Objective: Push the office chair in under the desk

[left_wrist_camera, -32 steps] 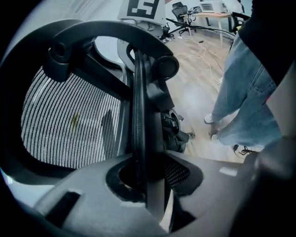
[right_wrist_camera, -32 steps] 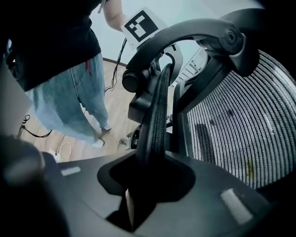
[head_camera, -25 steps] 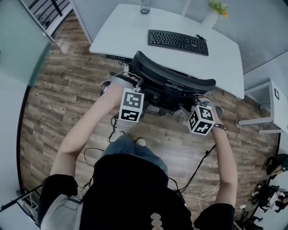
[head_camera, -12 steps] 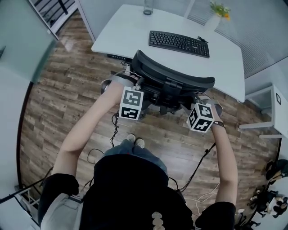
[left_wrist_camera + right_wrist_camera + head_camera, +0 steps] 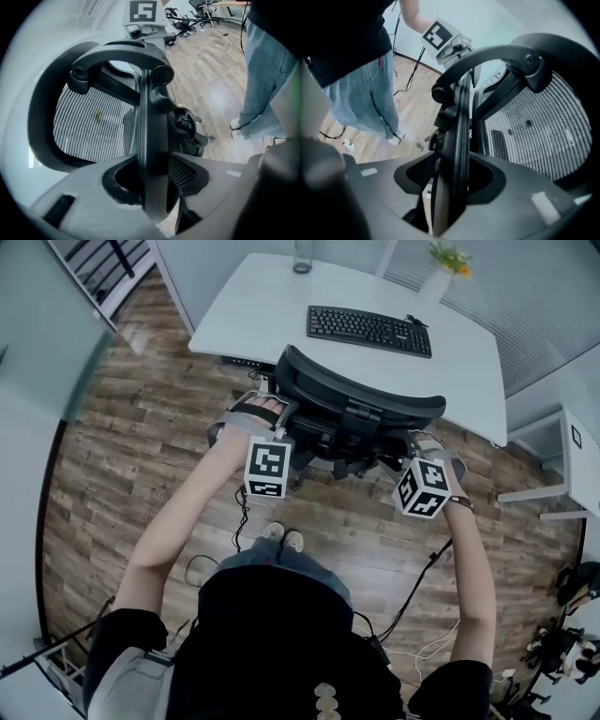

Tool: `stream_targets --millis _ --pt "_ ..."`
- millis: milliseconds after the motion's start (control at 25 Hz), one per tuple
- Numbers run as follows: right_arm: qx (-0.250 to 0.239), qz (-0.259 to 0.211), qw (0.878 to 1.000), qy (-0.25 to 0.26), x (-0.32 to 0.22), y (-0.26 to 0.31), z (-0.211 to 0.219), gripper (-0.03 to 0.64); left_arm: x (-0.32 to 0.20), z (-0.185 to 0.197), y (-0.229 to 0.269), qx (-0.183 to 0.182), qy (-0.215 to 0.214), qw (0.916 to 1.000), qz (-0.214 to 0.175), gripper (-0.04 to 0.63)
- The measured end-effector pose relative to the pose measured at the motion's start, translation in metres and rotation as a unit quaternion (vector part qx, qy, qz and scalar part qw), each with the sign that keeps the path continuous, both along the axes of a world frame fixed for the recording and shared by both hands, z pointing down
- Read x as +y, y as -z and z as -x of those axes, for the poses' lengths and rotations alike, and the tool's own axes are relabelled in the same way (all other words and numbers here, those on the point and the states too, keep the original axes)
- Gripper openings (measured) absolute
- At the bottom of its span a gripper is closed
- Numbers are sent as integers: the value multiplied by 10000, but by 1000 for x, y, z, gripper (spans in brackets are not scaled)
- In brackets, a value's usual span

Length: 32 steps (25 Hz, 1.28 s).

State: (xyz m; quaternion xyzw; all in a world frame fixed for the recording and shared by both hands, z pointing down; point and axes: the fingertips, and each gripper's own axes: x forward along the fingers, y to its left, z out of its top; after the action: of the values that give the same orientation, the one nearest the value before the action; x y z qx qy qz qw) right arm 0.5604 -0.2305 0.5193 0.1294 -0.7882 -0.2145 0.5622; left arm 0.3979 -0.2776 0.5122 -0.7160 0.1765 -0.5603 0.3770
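**A:** Underfoot, wooden floor (image 5: 122,437); white desk (image 5: 267,296) ahead, keyboard (image 5: 368,330) near its front edge. Chair position?

**B:** Black office chair (image 5: 345,442) stands at the desk's front edge, backrest (image 5: 361,395) just below the keyboard.

**A:** Jaws?

**B:** Both clamped. The left gripper (image 5: 152,194) holds the backrest's left rim and the right gripper (image 5: 450,192) its right rim, with the rim between the jaws in each gripper view.

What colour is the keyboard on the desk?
Black; the keyboard shows best in the head view.

Passage ahead is barred by the office chair (image 5: 361,401) and the table (image 5: 272,296) behind it; bare floor (image 5: 122,456) is left open at the left.
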Motion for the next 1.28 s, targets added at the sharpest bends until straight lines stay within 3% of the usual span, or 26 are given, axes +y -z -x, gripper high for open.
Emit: stream_targets --millis 200,320,440,520,600,640,720,880,960,1040,1120,1160,1240,1280 --pt "-772 -283 9954 -489 13 36 1 198 5 7 15 360 56 9986 -381 186" --pt "-1660 -435 9797 -1040 21 59 0 186 11 17 22 587 160 9964 -582 191" --pt "-2781 -521 9448 -1653 28 84 -3 165 19 24 32 967 308 9917 -794 145" --pt "-3518 -605 9124 -2003 31 99 -7 145 23 32 44 1322 477 9849 -1014 85" --pt "-4186 -693 8736 -2384 33 109 -13 116 28 40 58 1881 736 9726 -1149 49" --pt "-4480 -758 8534 -2554 33 114 -16 100 29 44 67 2280 906 9624 -1168 25" --pt "-4959 -954 8152 -2836 34 123 -22 73 29 53 86 3244 1269 9306 -1124 9" --pt "-5577 -1493 7479 -3276 30 140 -34 9 22 64 131 5132 1519 8385 -1030 8" --pt "-5784 -1692 7197 -3447 30 145 -39 8 21 65 150 5844 1413 7935 -944 8" --pt "-5960 -1852 6933 -3602 31 148 -43 8 22 66 158 6358 1387 7559 -719 8" --pt "-6085 -1970 6715 -3742 35 148 -46 8 22 67 154 6668 1509 7283 -467 8" --pt "-6112 -2009 6645 -3801 36 146 -47 8 21 68 149 6753 1615 7188 -366 8" --pt "-6124 -2056 6566 -3894 39 141 -48 8 19 69 138 6822 1797 7085 -215 8" --pt "-6119 -2071 6542 -3933 40 139 -48 8 19 68 133 6819 1842 7077 -169 8"
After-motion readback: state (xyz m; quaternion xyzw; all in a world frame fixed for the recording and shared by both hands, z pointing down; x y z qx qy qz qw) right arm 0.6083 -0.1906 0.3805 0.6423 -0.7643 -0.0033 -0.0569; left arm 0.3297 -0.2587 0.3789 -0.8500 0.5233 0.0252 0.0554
